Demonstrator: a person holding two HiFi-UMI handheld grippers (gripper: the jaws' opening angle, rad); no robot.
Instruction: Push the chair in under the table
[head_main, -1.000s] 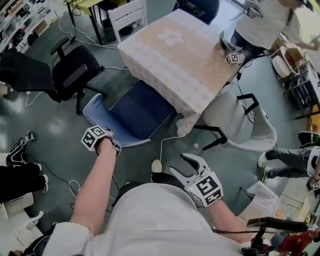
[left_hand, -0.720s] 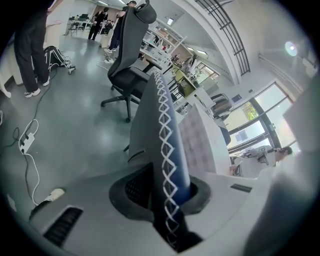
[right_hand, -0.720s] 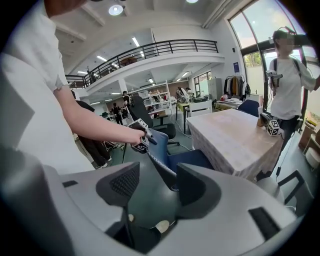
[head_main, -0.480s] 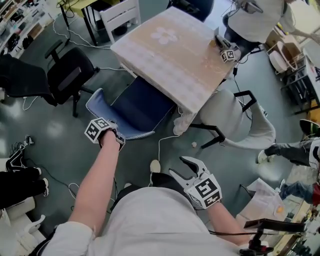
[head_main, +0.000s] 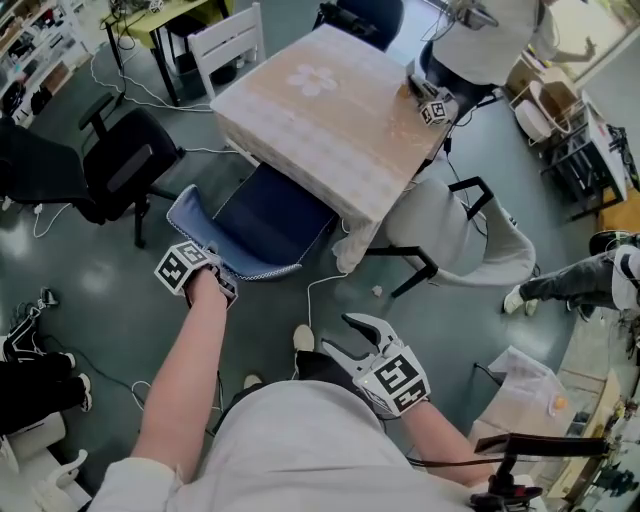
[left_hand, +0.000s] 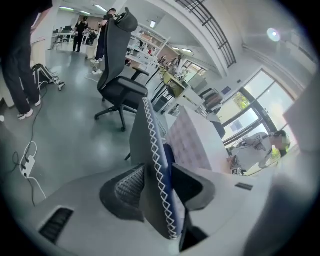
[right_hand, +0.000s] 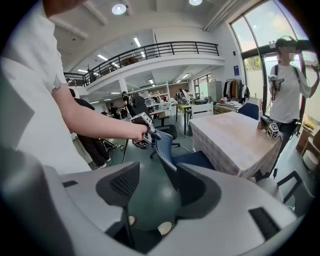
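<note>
The left hand-held gripper (head_main: 227, 289), clamped tighter a second ago, is opening its jaws around the back edge of the blue fabric chair (head_main: 268, 215). The chair's seat is partly under the cloth-covered square counter (head_main: 320, 110). The right hand-held gripper (head_main: 345, 338) gapes wide, empty.

I wear a white short-sleeved shirt (head_main: 300, 440); ahead of it, my grey left claw (left_hand: 159, 186) and right claw (head_main: 336, 334) each carry a black-and-white marker cube (head_main: 180, 268).

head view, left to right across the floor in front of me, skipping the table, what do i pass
black office chair → blue chair → grey chair → person's leg
</note>
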